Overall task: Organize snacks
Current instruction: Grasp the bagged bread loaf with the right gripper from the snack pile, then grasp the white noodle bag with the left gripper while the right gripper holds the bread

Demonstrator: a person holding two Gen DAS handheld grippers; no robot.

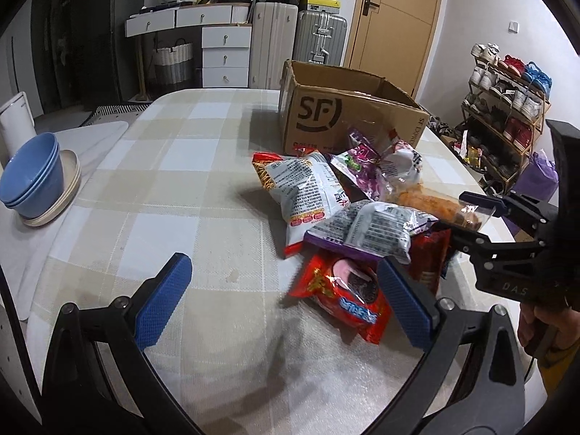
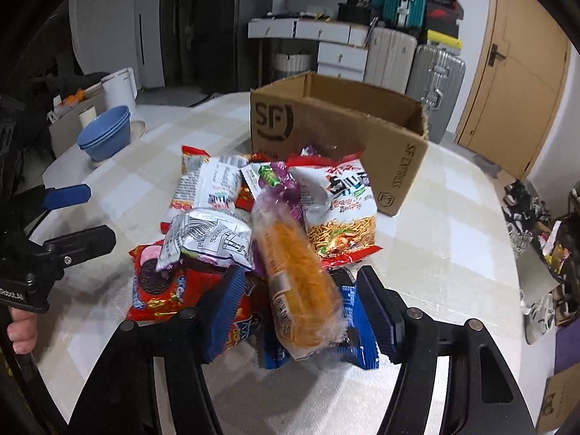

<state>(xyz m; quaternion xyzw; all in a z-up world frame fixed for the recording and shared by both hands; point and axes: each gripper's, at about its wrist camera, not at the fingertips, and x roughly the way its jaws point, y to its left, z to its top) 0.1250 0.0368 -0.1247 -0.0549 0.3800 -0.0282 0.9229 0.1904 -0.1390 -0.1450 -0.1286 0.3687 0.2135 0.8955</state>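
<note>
A pile of snack packets (image 1: 348,210) lies on the checked tablecloth in front of an open SF cardboard box (image 1: 340,116), which also shows in the right wrist view (image 2: 337,127). My right gripper (image 2: 302,308) is shut on a clear packet of orange snack (image 2: 297,275) and holds it above the pile; the left wrist view shows this packet (image 1: 431,203) in the right gripper (image 1: 478,214). My left gripper (image 1: 282,297) is open and empty, near a red Oreo packet (image 1: 344,297); it shows at the left of the right wrist view (image 2: 79,217).
Stacked blue bowls (image 1: 32,177) on cream plates stand at the table's left. A white jug (image 1: 16,119) is behind them. A shoe rack (image 1: 504,116) stands to the right, with suitcases (image 1: 319,36), drawers and a door behind the table.
</note>
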